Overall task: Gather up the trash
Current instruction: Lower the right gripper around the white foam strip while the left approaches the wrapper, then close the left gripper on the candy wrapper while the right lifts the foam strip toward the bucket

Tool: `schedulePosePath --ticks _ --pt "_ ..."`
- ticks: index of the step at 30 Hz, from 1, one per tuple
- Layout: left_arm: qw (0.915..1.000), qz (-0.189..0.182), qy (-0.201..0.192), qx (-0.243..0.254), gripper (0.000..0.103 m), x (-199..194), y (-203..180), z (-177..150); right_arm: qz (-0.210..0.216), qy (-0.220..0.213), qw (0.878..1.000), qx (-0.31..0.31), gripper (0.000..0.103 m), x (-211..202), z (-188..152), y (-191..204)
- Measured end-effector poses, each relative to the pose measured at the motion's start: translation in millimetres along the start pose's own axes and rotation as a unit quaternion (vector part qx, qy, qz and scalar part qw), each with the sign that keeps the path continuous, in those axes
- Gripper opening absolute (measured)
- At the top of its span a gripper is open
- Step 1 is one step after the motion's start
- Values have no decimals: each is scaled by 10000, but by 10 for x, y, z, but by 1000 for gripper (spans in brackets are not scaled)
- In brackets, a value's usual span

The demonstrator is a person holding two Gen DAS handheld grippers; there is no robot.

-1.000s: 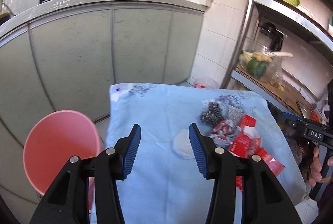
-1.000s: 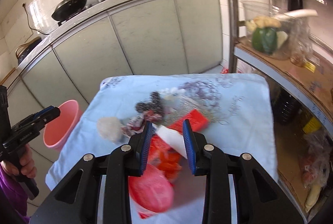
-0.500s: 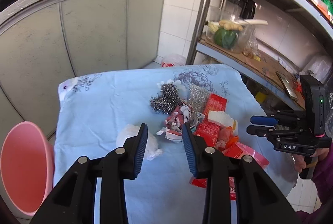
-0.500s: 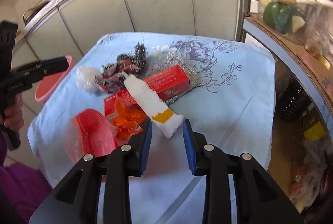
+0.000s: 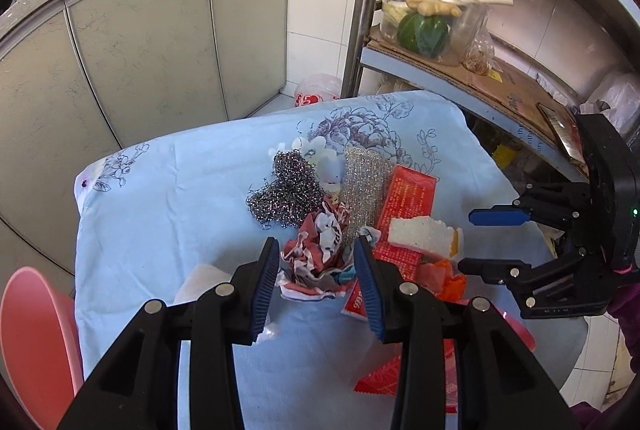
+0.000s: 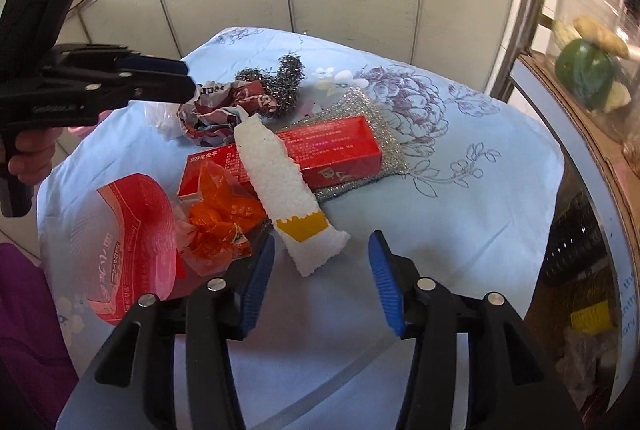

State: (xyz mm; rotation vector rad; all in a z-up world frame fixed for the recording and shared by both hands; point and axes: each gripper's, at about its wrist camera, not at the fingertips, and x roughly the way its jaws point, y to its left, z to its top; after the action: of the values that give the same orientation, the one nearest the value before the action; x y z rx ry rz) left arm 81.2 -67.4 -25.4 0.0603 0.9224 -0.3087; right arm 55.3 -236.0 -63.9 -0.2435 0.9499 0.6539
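Hovering low in the frame, our left gripper (image 5: 316, 270) is spreading its jaws partway around a crumpled wrapper (image 5: 318, 258), blue pads flanking it on both sides, not yet pinching. Just above it we are seeing steel wool (image 5: 286, 190), and to the right a glittery scouring pad (image 5: 366, 186) under a red box (image 5: 406, 206). Our right gripper (image 6: 322, 266) is gaping wide and holding nothing, its pads bracketing the near end of a white foam strip (image 6: 280, 182) lying across that box. Left of it an orange bag (image 6: 220, 218) and red packet (image 6: 132, 234) are sitting on the blue floral cloth (image 6: 460, 214). A pink bin (image 5: 32, 350) is waiting at lower left.
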Motion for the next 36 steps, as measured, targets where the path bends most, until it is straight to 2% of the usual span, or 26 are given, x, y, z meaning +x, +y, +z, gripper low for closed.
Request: schedulePosePath --ticks 6,9,10,11,15,26,30,36 --pt "9998 -122 115 -82 38 122 21 53 -36 -55 9987 -511 50 95 82 69" --pt "9998 -117 172 -67 34 178 9 52 -46 -111 9977 -668 49 118 101 109" --pt "9997 -113 191 -81 28 195 -2 50 -26 -132 9977 -665 47 119 102 114" --pt "9997 -92 205 -94 20 210 2 43 7 -147 9978 -640 32 121 101 112" --pt "9997 -89 97 -227 17 152 39 25 211 -225 9994 -181 29 95 50 41" --pt "9973 -169 -539 -476 17 -405 60 5 -86 -724 9932 905 29 -336 -168 -89" --pt "9962 -8 -722 -484 17 -584 45 -56 -164 -933 9890 1133 29 -551 -166 -58" --pt "9933 170 -1002 -553 17 -821 74 -139 -276 -1156 9868 1102 29 -762 -83 169"
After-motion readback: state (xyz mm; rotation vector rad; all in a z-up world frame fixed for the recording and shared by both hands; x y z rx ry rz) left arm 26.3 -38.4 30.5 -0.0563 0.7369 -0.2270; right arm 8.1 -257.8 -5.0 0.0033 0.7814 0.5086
